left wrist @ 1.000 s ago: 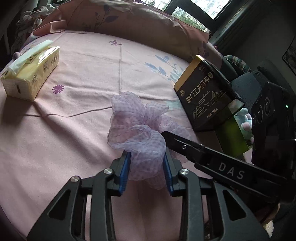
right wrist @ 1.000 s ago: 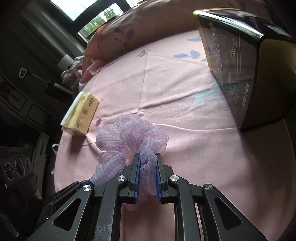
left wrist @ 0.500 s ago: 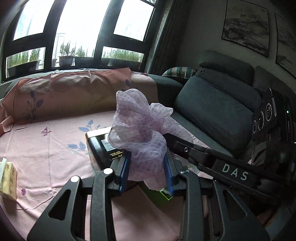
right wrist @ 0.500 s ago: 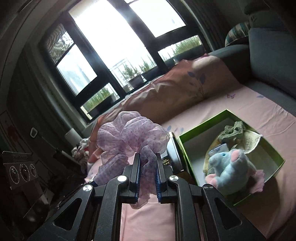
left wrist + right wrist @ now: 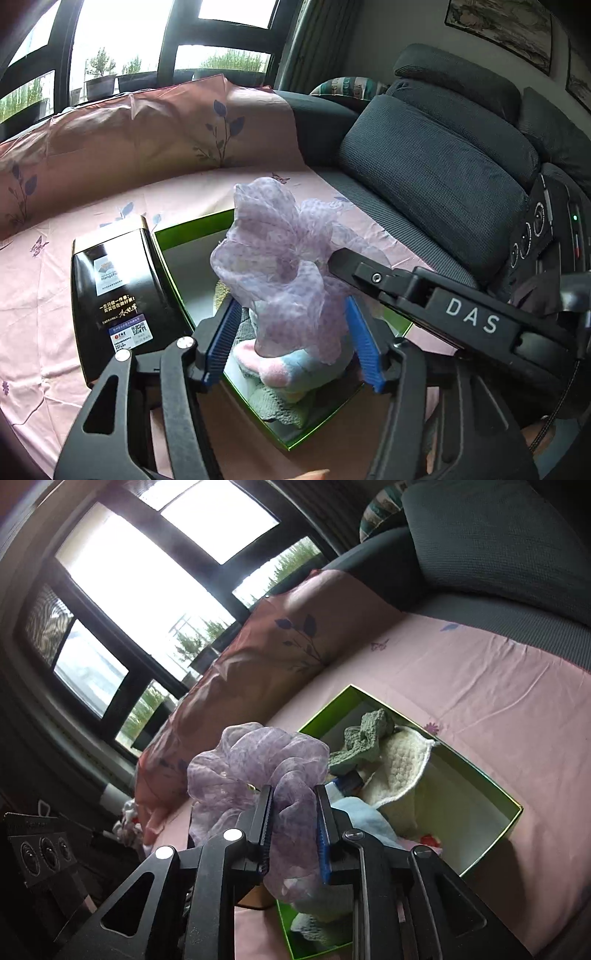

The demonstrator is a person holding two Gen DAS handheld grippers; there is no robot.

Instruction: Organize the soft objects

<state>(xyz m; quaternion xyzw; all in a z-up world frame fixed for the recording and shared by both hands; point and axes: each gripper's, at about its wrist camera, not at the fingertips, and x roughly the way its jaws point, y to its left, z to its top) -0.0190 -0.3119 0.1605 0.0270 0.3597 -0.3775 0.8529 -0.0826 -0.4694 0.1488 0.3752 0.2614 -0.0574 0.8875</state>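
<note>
A sheer lilac scrunchie hangs above the open green box. My left gripper has opened; its blue pads stand wide on either side of the scrunchie without pinching it. My right gripper is shut on the scrunchie and holds it over the green box. The box holds a blue and pink plush toy, a green knitted piece and a cream knitted cloth.
A black tea box stands against the green box's left side. All rests on a pink floral sheet. Dark grey sofa cushions lie to the right. Windows are behind.
Both grippers carried the scrunchie from the sheet up and over the green box. The left gripper's jaws have spread apart; the right still grips it.
</note>
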